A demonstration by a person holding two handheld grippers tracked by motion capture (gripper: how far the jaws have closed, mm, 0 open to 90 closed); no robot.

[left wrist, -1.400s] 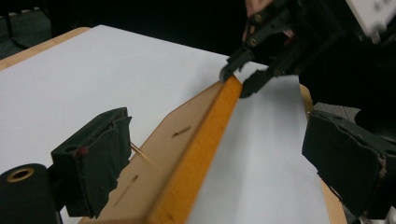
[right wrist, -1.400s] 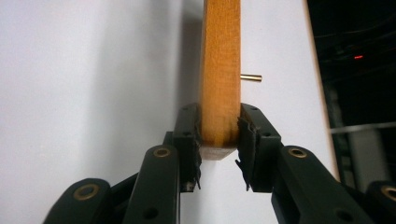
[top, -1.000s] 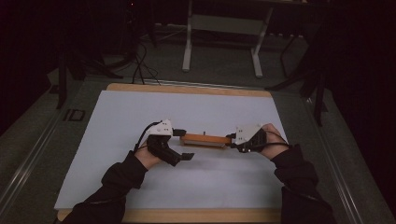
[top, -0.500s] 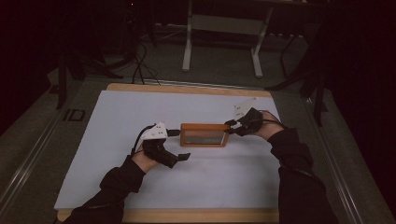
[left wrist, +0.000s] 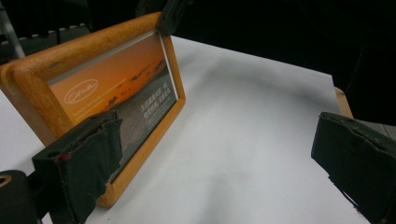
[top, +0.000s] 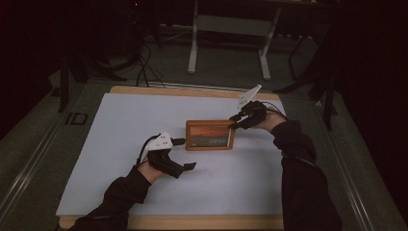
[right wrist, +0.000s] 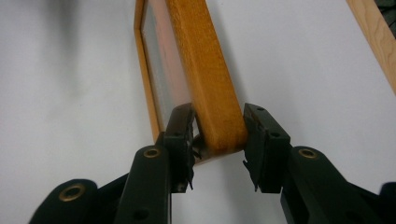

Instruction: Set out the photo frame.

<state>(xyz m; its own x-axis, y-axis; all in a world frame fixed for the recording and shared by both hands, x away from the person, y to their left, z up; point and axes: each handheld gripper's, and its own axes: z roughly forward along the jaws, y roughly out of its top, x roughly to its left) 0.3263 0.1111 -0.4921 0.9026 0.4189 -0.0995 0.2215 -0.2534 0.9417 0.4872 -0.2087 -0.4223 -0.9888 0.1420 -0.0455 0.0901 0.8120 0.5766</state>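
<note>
Picture frame [top: 210, 135] stands upright on its long edge near the middle of the white sheet [top: 120, 120] that covers the wooden table [top: 192, 222]; nothing else lies near it. My left claw [top: 185, 154] sits just beside the frame's left end, jaws spread wide, holding nothing. My right claw [right wrist: 218, 140] straddles the frame's upper right corner, and its jaws have just been opening; both pads still seem to touch the wood. The frame [left wrist: 100, 84] is orange-brown wood with rounded corners, holding a sunset picture with small print.
</note>
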